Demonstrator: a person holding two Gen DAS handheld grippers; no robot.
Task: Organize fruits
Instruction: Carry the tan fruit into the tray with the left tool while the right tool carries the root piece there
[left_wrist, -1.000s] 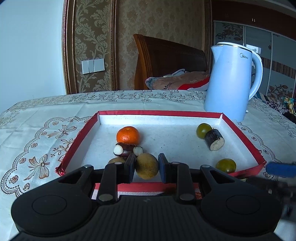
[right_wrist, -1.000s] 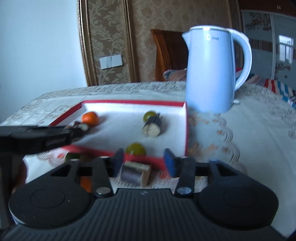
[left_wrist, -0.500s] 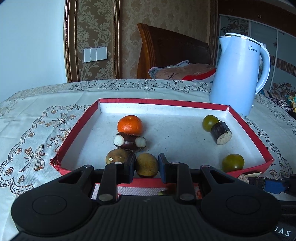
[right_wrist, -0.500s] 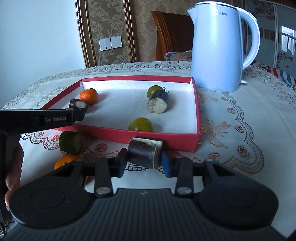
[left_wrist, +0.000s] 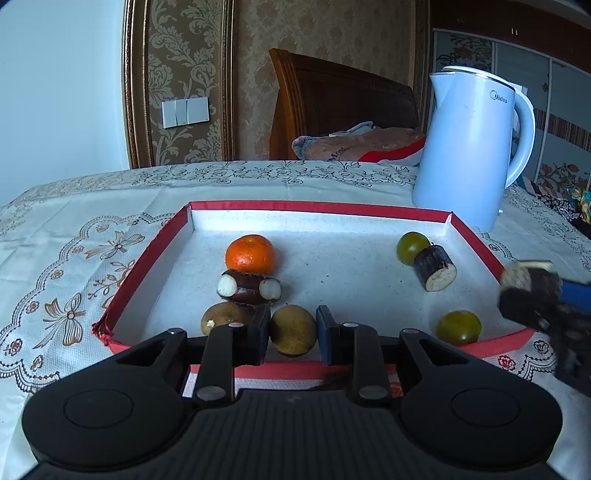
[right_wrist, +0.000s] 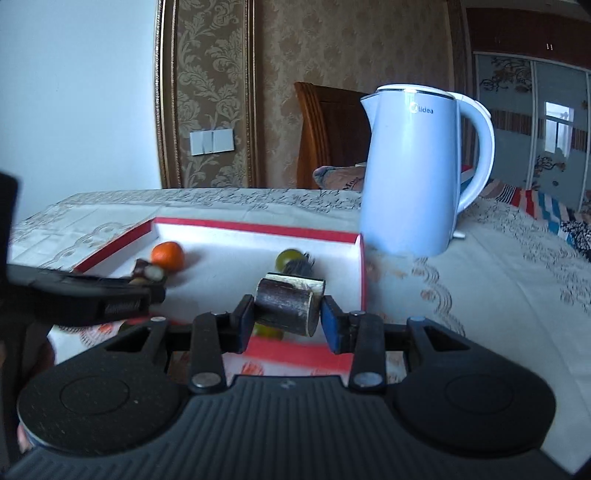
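Observation:
A red-rimmed tray (left_wrist: 317, 208) holds an orange tangerine (left_wrist: 250, 253), a dark piece with white ends (left_wrist: 249, 288), two brown round fruits, two green fruits and a dark cane piece (left_wrist: 434, 267). My left gripper (left_wrist: 292, 334) stands around one brown round fruit (left_wrist: 293, 334) low in the tray's front; a small gap shows at the pads. My right gripper (right_wrist: 286, 319) is shut on another dark cane piece (right_wrist: 288, 304) and holds it above the tray's front right rim (right_wrist: 295, 352). It also shows at the right in the left wrist view (left_wrist: 532, 286).
A pale blue electric kettle (left_wrist: 471, 147) stands on the patterned tablecloth (left_wrist: 74, 236) behind the tray's right corner. A wooden chair (left_wrist: 340, 110) with a cushion stands behind the table. The second brown fruit (left_wrist: 225, 319) lies just left of the left finger.
My right gripper has lifted the cane piece off the tablecloth and carried it up over the tray's front right rim. My left gripper has lowered the brown fruit into the tray and eased its jaws.

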